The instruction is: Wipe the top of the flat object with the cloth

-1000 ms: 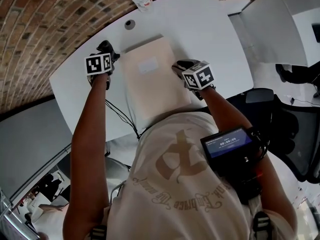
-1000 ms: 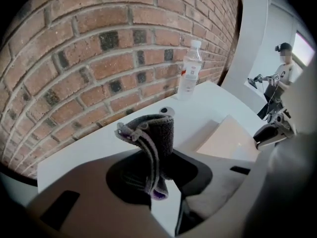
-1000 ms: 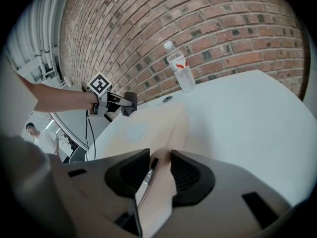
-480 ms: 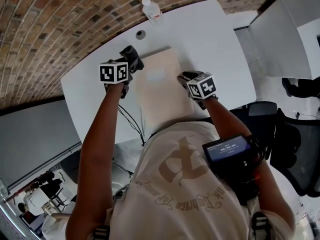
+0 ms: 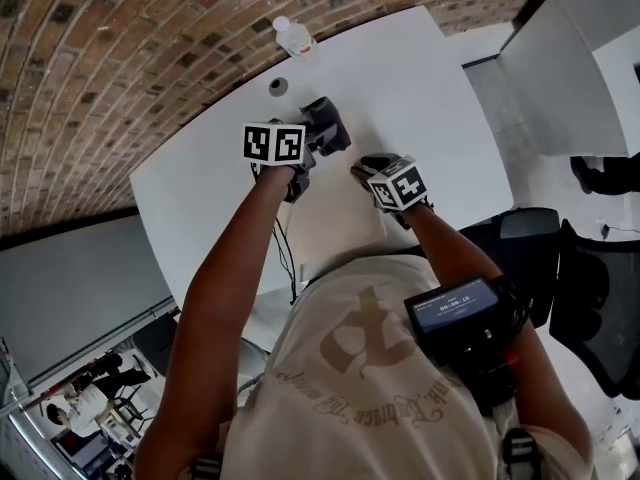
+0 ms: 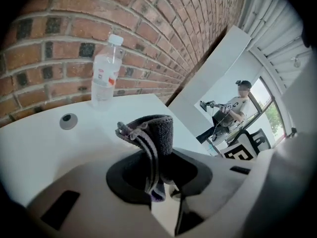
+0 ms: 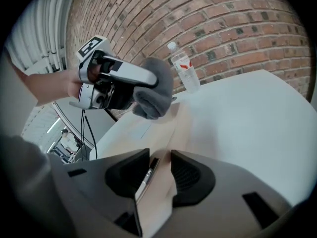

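Note:
A flat beige board (image 5: 338, 218) lies on the white table (image 5: 200, 193). My left gripper (image 5: 315, 140) is shut on a folded dark grey cloth (image 5: 328, 125) and hangs over the board's far end; whether the cloth touches the board is unclear. In the left gripper view the cloth (image 6: 151, 133) sticks up from between the jaws of that gripper (image 6: 158, 168). My right gripper (image 5: 362, 167) is at the board's right edge. In the right gripper view its jaws (image 7: 159, 168) are closed on the edge of the board (image 7: 143, 133), with the left gripper (image 7: 116, 81) and cloth (image 7: 154, 89) ahead.
A clear water bottle (image 5: 292, 36) stands at the table's far edge by the brick wall, with a round cable hole (image 5: 277, 86) near it. Black cables (image 5: 288, 258) hang off the near table edge. An office chair (image 5: 590, 288) stands to the right.
My left gripper has carried the cloth from the board's left side to the right and farther away, over the board's far end. The right gripper has stayed on the board's edge.

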The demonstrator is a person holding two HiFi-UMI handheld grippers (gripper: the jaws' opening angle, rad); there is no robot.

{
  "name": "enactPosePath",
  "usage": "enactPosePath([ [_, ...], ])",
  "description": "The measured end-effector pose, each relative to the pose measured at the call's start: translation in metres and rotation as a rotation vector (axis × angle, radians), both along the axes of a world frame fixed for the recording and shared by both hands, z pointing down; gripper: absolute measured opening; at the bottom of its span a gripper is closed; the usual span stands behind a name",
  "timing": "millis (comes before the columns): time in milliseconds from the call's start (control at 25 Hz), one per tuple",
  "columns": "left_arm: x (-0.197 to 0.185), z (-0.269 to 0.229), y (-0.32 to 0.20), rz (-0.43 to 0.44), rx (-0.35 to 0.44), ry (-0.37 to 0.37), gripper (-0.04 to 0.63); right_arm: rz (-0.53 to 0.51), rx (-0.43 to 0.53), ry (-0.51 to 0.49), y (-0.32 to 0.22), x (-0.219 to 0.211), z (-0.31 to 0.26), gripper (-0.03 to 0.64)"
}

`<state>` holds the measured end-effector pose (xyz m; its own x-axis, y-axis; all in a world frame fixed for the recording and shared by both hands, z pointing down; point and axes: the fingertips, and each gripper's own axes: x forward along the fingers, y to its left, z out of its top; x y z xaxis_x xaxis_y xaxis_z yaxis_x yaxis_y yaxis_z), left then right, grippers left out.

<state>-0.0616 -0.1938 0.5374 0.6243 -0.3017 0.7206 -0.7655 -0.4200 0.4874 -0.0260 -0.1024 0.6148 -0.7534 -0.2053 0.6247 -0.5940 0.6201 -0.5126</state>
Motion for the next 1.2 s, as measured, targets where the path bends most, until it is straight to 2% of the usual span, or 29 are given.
enactPosePath([
  [280,0.018,0.034,-0.012,0.008,-0.047,-0.093,0.106,-0.005,0.001,-0.015,-0.001,0.0,-0.001,0.147],
  [480,0.015,0.046,-0.014,0.052,-0.038,-0.179,0.103,-0.012,0.002,-0.012,-0.001,0.001,0.0,0.149],
  [760,0.004,0.05,-0.01,0.036,-0.07,-0.188,0.103,-0.007,-0.002,-0.013,-0.002,0.001,0.0,0.15],
  [1200,-0.041,0.053,0.005,0.029,-0.079,-0.281,0.103,0.004,0.004,0.001,-0.001,0.002,0.001,0.149],
])
